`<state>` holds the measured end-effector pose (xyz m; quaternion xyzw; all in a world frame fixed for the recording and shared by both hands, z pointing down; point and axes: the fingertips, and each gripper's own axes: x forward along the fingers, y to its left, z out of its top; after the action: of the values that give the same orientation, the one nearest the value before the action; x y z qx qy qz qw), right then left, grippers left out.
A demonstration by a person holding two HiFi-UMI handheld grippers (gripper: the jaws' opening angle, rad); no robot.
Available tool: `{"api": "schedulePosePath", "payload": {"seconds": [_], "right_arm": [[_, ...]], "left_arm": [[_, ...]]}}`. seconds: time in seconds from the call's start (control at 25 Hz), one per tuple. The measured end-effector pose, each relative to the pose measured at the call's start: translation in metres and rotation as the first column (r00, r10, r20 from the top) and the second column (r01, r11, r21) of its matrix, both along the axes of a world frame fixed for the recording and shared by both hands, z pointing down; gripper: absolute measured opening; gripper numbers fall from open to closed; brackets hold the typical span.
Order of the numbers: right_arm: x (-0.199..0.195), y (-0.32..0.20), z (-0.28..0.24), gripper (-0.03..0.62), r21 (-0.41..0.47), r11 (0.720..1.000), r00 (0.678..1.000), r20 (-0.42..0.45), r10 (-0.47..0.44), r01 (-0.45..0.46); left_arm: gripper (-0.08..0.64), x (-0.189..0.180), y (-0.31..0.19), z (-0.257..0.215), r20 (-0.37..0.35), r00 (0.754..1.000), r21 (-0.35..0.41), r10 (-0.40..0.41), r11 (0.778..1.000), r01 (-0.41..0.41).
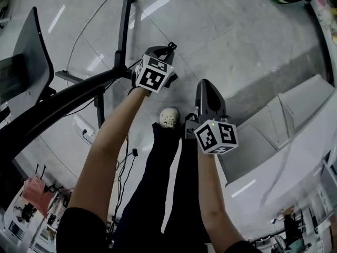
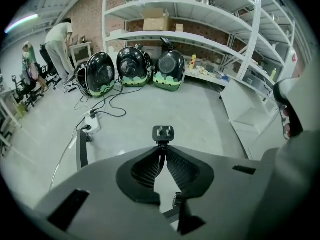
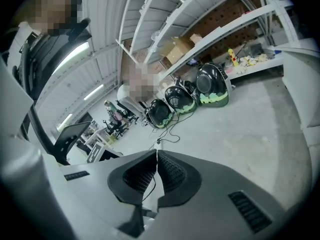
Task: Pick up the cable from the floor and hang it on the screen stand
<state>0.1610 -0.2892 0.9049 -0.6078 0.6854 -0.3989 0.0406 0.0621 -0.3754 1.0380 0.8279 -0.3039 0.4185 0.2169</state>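
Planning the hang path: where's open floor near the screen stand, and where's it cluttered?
Open: bare floor between the screen stand and the white shelf boards. Crowded: by the stand's base on the left, where the power strip and loose cords lie beside the person's leg.

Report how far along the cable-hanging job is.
Done: the plug end of the cable is off the floor, with the left gripper shut on the cable just below the plug. In hand: the head view shows that gripper up beside the screen stand. Left: the cable is not over the stand yet; it has to be draped there and let go.
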Motion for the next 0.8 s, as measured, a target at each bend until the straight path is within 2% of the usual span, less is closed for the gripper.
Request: {"api": "schedulePosePath", "payload": {"seconds": [0.24, 0.6, 0.8], "right_arm": [[0.003, -0.007, -0.048, 0.025, 0.01, 0.999, 0.999, 0.009, 0.05, -0.05], [0.003, -0.019, -0.117, 0.025, 0.036, 0.999, 0.999, -0.02, 0.03, -0.029], [0.003, -0.022, -0.151, 0.025, 0.048, 0.999, 0.999, -0.045, 0.018, -0.016]], "left_arm": [[0.051, 0.006, -0.001, -0.057, -0.035, 0.999, 0.038, 0.002, 0.999, -0.001], [0.051, 0.011, 0.001, -0.137, -0.083, 0.996, 0.073, -0.019, 0.997, 0.025], [0.051, 0.009, 0.011, -0.168, -0.082, 0.997, 0.091, -0.017, 0.996, 0.024]]}}
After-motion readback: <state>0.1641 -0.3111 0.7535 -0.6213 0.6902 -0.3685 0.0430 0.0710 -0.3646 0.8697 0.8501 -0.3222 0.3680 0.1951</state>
